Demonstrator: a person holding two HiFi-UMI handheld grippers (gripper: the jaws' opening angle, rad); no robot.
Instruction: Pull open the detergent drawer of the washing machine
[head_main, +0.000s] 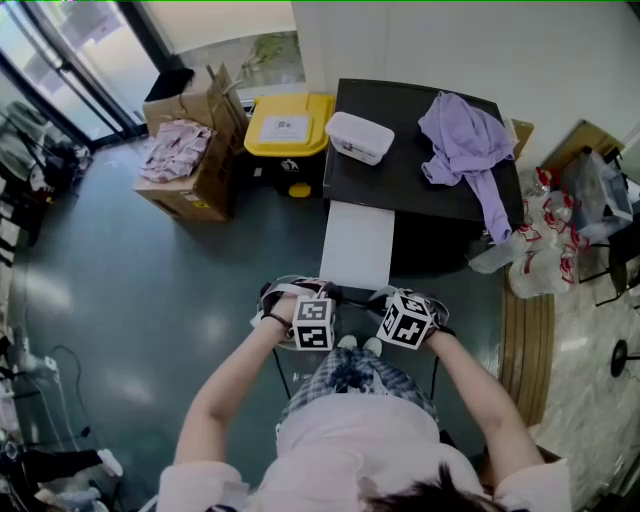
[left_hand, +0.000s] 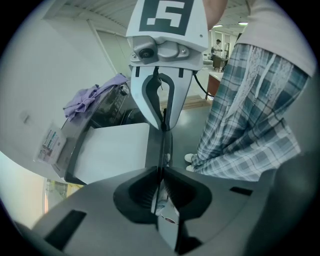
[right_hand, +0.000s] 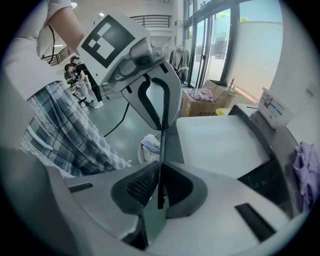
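Both tools are clamped down here. The left gripper (left_hand: 161, 175) has its ribbed dark pads squeezed almost together on a thin dark edge, and the right gripper (right_hand: 159, 176) has the same pinch on that edge from the other side. That edge is the near end of the detergent drawer (head_main: 356, 245), a flat, smooth white slab sticking out of the glossy black washing machine (head_main: 400, 175) toward the person. On the machine's top sit a crumpled lavender cloth (head_main: 465, 135) and a rounded white plastic box (head_main: 360, 137).
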